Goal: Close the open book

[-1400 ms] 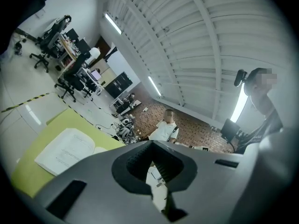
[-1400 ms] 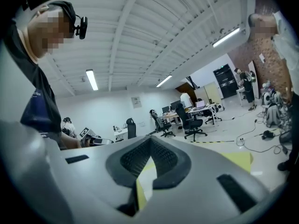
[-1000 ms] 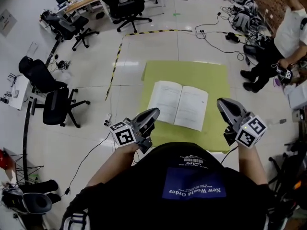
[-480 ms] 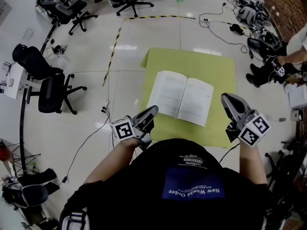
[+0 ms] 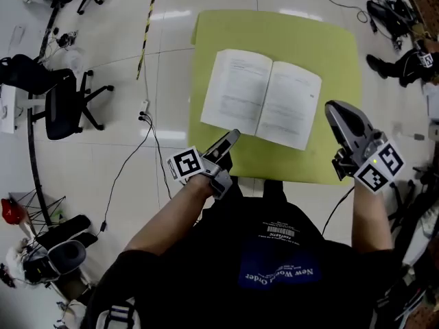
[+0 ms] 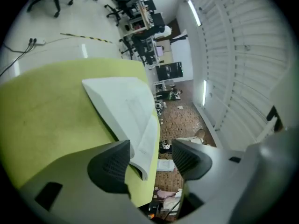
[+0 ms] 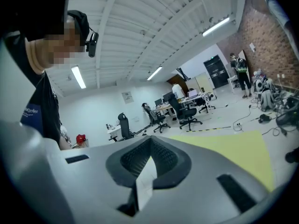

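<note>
- Both grippers sit lower and closer to the mat than a second ago. The left gripper (image 5: 232, 138) has rolled and now reaches over the near edge of the yellow-green mat (image 5: 274, 29); earlier it hung short of the mat, over the white floor (image 5: 171, 81). The right gripper (image 5: 332, 108) has come in over the mat's near right part.
- On the left gripper the jaws have just been opening. Its pads (image 6: 110, 164) stand spread, and the book's near corner shows in the gap between them, with neither pad pressing on it.
- At 12 o'clock from the person, the open book (image 5: 260, 98) lies flat and pages up around the middle of the mat. Its spine runs roughly from 12 to 6.
- From the book, the left gripper is at 7 o'clock, with its tips just beside the near left corner.
- From the book, the right gripper is at 4 o'clock, near the outer edge of the right page but apart from it. Its fingertips are pressed together. A pale strip (image 7: 145, 178) shows in the slot behind them, and what it is cannot be told.
- Each gripper carries a marker cube (image 5: 186, 164) at the hand end.
- Beyond the mat, an office chair (image 5: 65, 105) stands at 9 o'clock and a cable (image 5: 130, 166) trails at 8 o'clock. A line of striped tape (image 5: 146, 19) runs at 11 o'clock.
</note>
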`<action>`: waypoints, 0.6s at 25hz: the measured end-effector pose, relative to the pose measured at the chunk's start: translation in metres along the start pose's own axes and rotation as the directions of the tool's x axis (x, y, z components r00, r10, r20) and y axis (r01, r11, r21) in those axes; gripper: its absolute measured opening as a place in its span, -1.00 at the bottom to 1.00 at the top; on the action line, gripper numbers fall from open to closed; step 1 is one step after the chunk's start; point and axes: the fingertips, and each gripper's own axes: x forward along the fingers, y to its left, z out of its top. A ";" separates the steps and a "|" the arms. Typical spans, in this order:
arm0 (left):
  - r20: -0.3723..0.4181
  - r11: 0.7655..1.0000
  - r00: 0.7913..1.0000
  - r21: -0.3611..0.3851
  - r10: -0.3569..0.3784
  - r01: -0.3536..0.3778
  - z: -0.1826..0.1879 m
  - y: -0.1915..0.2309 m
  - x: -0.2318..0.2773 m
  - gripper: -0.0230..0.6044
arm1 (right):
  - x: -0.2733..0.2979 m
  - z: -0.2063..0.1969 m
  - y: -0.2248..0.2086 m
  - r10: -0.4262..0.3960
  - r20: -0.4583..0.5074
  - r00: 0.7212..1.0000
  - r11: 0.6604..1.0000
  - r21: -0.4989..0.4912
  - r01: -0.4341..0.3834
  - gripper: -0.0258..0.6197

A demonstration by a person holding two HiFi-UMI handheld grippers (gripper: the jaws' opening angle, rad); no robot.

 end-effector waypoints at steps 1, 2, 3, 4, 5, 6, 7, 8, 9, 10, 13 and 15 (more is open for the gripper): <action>0.003 0.999 1.000 -0.043 0.021 -0.021 -0.005 0.005 0.005 -0.05 | 0.000 -0.005 -0.001 0.004 -0.010 1.000 1.000 0.019 -0.004 -0.96; 0.007 0.996 0.999 -0.076 0.042 -0.041 -0.007 0.010 0.011 0.01 | 0.001 -0.008 -0.002 0.009 -0.016 1.000 0.999 0.032 -0.008 -0.96; 0.010 0.993 0.998 -0.100 0.060 -0.059 -0.006 0.014 0.019 0.06 | 0.002 -0.010 -0.004 0.014 -0.017 1.000 0.999 0.040 -0.014 -0.96; 0.011 0.991 0.997 -0.115 0.076 -0.074 -0.003 0.019 0.026 0.10 | 0.005 -0.013 -0.006 0.020 -0.015 1.000 0.999 0.043 -0.020 -0.96; 0.012 0.989 0.996 -0.123 0.089 -0.087 0.000 0.025 0.032 0.12 | 0.007 -0.015 -0.006 0.026 -0.013 1.000 0.999 0.044 -0.026 -0.96; 0.015 0.987 0.995 -0.126 0.099 -0.096 0.004 0.031 0.036 0.13 | 0.008 -0.019 -0.005 0.033 -0.011 0.999 0.998 0.044 -0.032 -0.96; 0.021 0.986 0.994 -0.131 0.103 -0.099 0.007 0.037 0.037 0.13 | 0.009 -0.023 -0.003 0.038 -0.009 0.999 0.998 0.046 -0.038 -0.96; 0.032 0.986 0.995 -0.141 0.098 -0.093 0.011 0.042 0.037 0.13 | 0.008 -0.027 0.000 0.044 -0.007 0.999 0.998 0.049 -0.043 -0.96; 0.047 0.985 0.995 -0.152 0.087 -0.079 0.014 0.045 0.037 0.13 | 0.007 -0.031 0.003 0.048 -0.006 0.999 0.997 0.053 -0.047 -0.96; 0.064 0.985 0.995 -0.161 0.073 -0.062 0.018 0.046 0.037 0.13 | 0.005 -0.034 0.006 0.050 -0.004 0.999 0.997 0.055 -0.050 -0.96; 0.115 0.983 0.993 -0.185 0.027 -0.005 0.032 0.043 0.040 0.13 | 0.002 -0.036 0.008 0.048 -0.001 0.999 0.997 0.058 -0.047 -0.96; 0.152 0.980 0.988 -0.199 -0.001 0.032 0.042 0.040 0.041 0.13 | 0.003 -0.035 0.007 0.045 -0.002 0.999 0.997 0.064 -0.044 -0.96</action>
